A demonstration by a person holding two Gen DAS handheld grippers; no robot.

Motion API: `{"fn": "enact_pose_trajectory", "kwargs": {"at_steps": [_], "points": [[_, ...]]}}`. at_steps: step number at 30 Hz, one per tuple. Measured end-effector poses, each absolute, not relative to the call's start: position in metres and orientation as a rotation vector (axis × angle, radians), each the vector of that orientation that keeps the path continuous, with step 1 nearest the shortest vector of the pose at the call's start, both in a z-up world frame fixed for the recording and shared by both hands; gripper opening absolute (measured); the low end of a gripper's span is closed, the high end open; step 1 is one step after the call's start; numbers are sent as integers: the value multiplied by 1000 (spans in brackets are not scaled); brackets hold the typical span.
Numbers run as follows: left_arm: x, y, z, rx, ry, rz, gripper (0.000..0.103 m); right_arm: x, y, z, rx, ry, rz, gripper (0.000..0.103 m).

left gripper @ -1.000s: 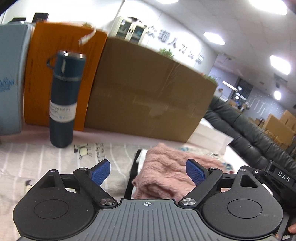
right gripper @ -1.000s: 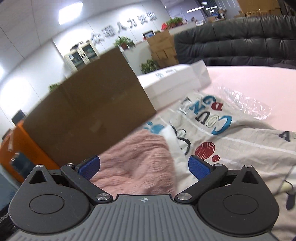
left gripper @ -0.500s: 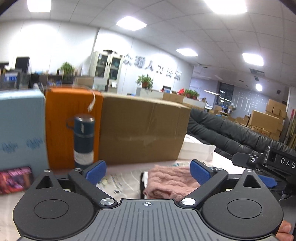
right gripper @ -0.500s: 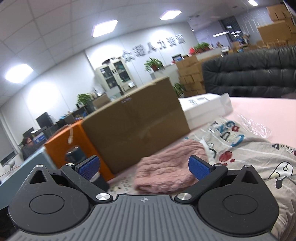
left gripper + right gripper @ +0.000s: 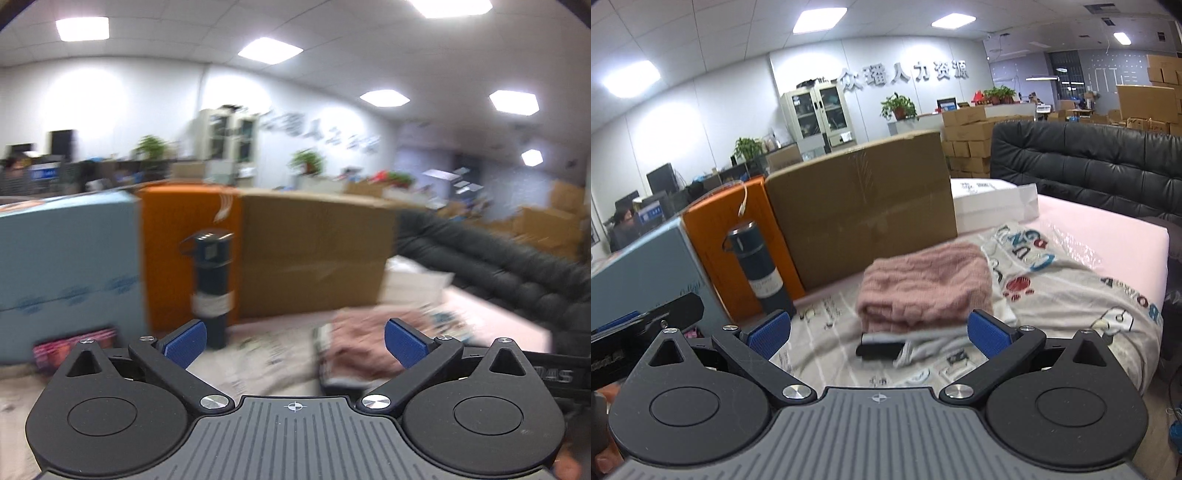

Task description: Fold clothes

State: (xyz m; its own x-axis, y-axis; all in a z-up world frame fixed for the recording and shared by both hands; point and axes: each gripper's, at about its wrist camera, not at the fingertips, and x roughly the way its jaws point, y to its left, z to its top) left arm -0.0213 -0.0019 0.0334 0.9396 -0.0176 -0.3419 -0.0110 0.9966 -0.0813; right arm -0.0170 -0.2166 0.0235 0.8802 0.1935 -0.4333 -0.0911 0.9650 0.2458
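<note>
A folded pink knit sweater (image 5: 925, 286) lies on a printed grey cloth (image 5: 1071, 295) over the table, on top of a folded dark-and-white garment (image 5: 886, 347). It also shows blurred in the left wrist view (image 5: 364, 338). My right gripper (image 5: 879, 334) is open and empty, held back from the sweater. My left gripper (image 5: 295, 343) is open and empty, also held back from the pile. The left gripper's body shows at the left edge of the right wrist view (image 5: 642, 325).
A dark blue flask (image 5: 757, 269) stands left of the sweater. Behind stand a brown cardboard box (image 5: 860, 210), an orange box (image 5: 716, 236), a light blue box (image 5: 66, 258) and a white box (image 5: 990, 203). A black sofa (image 5: 1100, 170) is at the right.
Both grippers have pulled back and up from the sweater, still open. The sweater now looks smaller and farther away in both views.
</note>
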Motion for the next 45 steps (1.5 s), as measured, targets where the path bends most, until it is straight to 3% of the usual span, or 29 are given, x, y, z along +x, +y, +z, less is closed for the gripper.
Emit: {"fn": "enact_pose_trajectory", "kwargs": {"at_steps": [16, 28, 45], "points": [[-10, 33, 2, -79, 424, 42, 103, 18, -189, -22, 207, 556, 42, 103], [-10, 59, -5, -142, 454, 134, 103, 50, -147, -21, 138, 569, 222, 103], [-19, 42, -1, -109, 440, 69, 103, 38, -170, -26, 225, 598, 135, 103]]}}
